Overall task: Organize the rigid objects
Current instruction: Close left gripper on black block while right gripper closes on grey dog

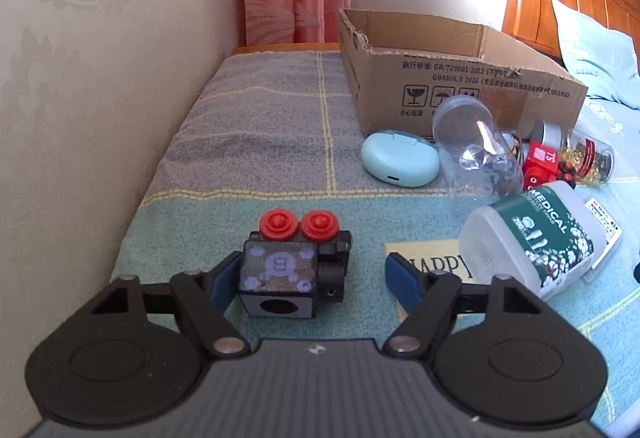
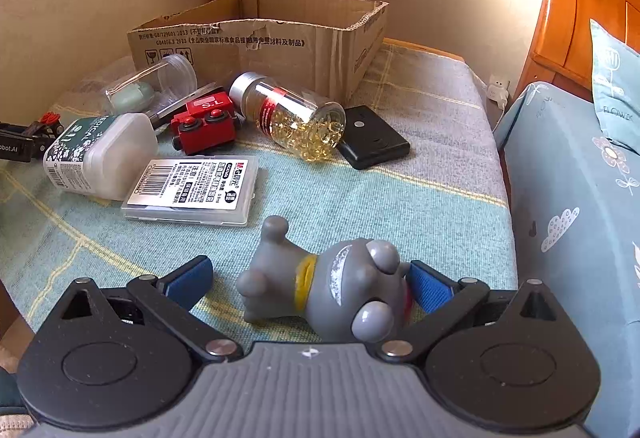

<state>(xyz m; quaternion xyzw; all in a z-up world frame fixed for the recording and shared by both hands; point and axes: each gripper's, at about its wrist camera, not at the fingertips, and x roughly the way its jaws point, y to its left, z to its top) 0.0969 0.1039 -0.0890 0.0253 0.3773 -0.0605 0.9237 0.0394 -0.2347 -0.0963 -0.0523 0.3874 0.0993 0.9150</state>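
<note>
In the left wrist view my left gripper (image 1: 310, 274) is open. A black toy block with two red wheels (image 1: 294, 262) lies on the cloth between its fingers, touching the left finger (image 1: 224, 278). In the right wrist view my right gripper (image 2: 312, 284) is open around a grey rubber toy figure (image 2: 332, 286) lying on its side, against the right finger (image 2: 430, 288). An open cardboard box (image 1: 452, 77) stands at the back; it also shows in the right wrist view (image 2: 280, 41).
On the cloth lie a mint case (image 1: 400, 159), a clear jar (image 1: 476, 149), a red toy train (image 2: 204, 125), a capsule bottle (image 2: 296, 113), a white medical tub (image 2: 100, 153), a flat plastic case (image 2: 196, 189) and a black box (image 2: 372, 143). A bed (image 2: 580, 197) borders the right.
</note>
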